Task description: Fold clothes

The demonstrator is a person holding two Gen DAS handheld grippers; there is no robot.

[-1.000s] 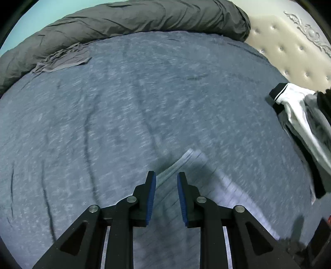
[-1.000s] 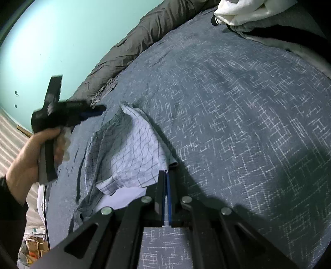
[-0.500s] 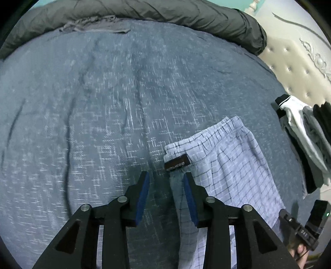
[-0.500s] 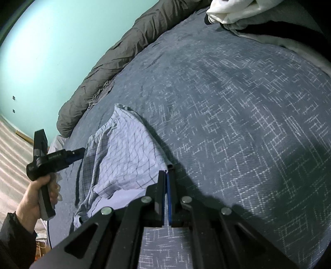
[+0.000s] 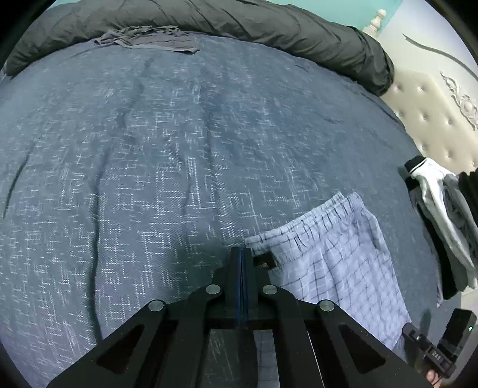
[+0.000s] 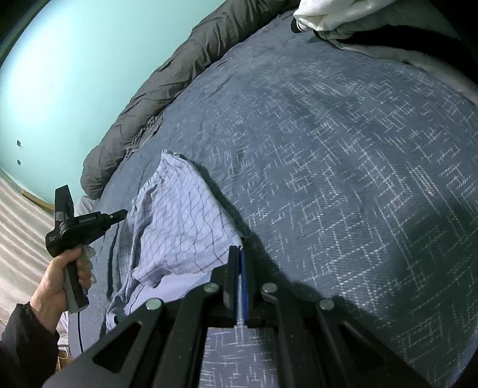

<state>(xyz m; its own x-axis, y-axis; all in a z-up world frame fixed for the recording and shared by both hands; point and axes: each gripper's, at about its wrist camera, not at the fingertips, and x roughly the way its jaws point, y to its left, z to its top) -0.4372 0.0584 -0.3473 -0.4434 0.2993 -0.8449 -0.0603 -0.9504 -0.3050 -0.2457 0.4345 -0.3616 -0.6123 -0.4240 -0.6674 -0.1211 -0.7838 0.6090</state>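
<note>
Light blue checked shorts (image 5: 337,259) lie on the blue patterned bed cover (image 5: 149,155). My left gripper (image 5: 242,253) is shut on the near left corner of their elastic waistband, and a black label (image 5: 264,262) shows just beside its right finger. In the right wrist view the shorts (image 6: 179,215) rise like a tent towards my right gripper (image 6: 240,252), which is shut on a corner of the fabric. The left gripper (image 6: 122,213), held by a person's hand (image 6: 56,286), meets the cloth's far left edge.
A rolled dark grey duvet (image 5: 224,21) lines the far edge of the bed, with a flat grey garment (image 5: 143,40) in front of it. A pile of white, grey and black clothes (image 5: 442,203) lies at the right, beside a tufted headboard (image 5: 433,119).
My left gripper came down to the shorts' waistband corner and its jaws went from open to shut there. The right gripper kept its place and its grip.
</note>
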